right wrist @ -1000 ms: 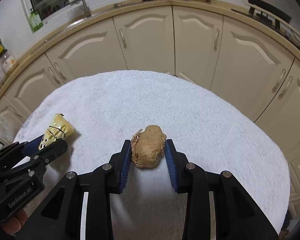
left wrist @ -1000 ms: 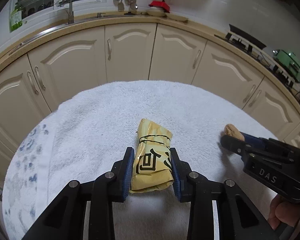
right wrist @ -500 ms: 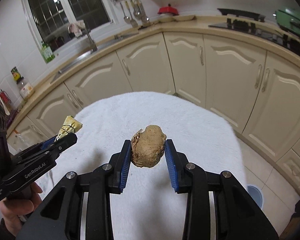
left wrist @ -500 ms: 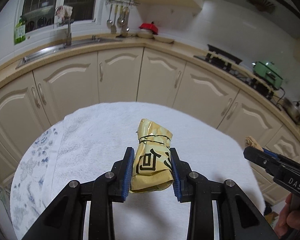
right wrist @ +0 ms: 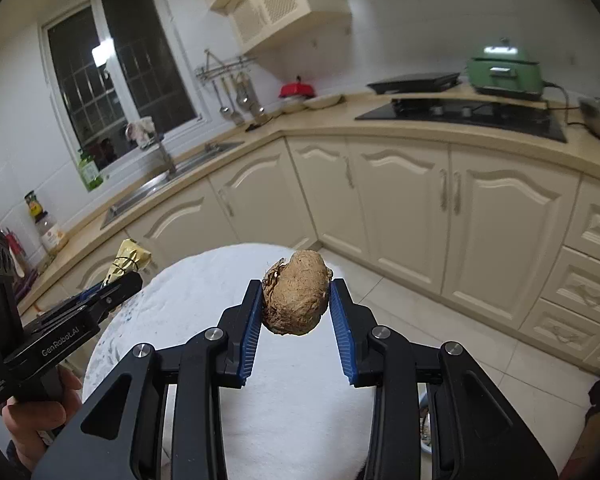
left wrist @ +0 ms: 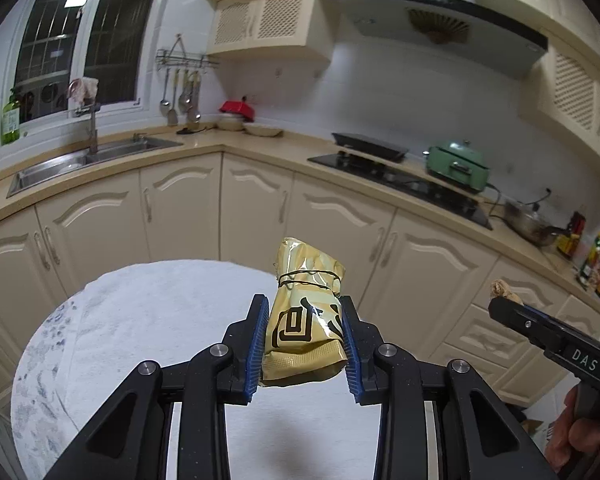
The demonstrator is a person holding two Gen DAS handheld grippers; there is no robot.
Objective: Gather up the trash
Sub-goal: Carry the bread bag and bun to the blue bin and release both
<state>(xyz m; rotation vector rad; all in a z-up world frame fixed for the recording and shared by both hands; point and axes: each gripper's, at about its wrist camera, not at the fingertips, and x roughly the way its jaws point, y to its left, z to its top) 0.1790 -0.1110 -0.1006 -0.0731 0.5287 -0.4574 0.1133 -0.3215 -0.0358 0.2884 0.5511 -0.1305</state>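
**Both grippers loaded, trash held above the round surface**

Left gripper (left wrist: 304,340): jaws clamped on a gold foil snack wrapper (left wrist: 306,320), blue pads pressing both sides. The wrapper is folded and bound with a thin dark band near its top, black print on the lower half. It sits off the surface, in the air, upright with a slight tilt toward 1 o'clock.

Right gripper (right wrist: 296,312): jaws clamped on a crumpled brown paper wad (right wrist: 296,292), pads touching its left and right flanks. The wad is also clear of the surface, and most of it pokes out past the jaw tips toward 12 o'clock.

From the left wrist view, the right gripper comes in at 3 o'clock with a brown scrap showing at its tip, a hand (left wrist: 580,432) on the handle at 4 o'clock. From the right wrist view, the left gripper is at 9 o'clock with the gold wrapper sticking up from its tip, a hand (right wrist: 40,412) gripping below at 8 o'clock.

The round surface under a white fluffy towel (left wrist: 148,320) lies below both grippers. No trash can be made out lying on the visible part of the towel.

Behind: cream cabinets (left wrist: 180,208), sink (left wrist: 80,160) at 10 o'clock, black cooktop (left wrist: 400,176) and green appliance (left wrist: 456,162) at 2 o'clock, red pot lid (left wrist: 238,110) near 12 o'clock. Pale tile floor (right wrist: 440,320) shows in the right wrist view.
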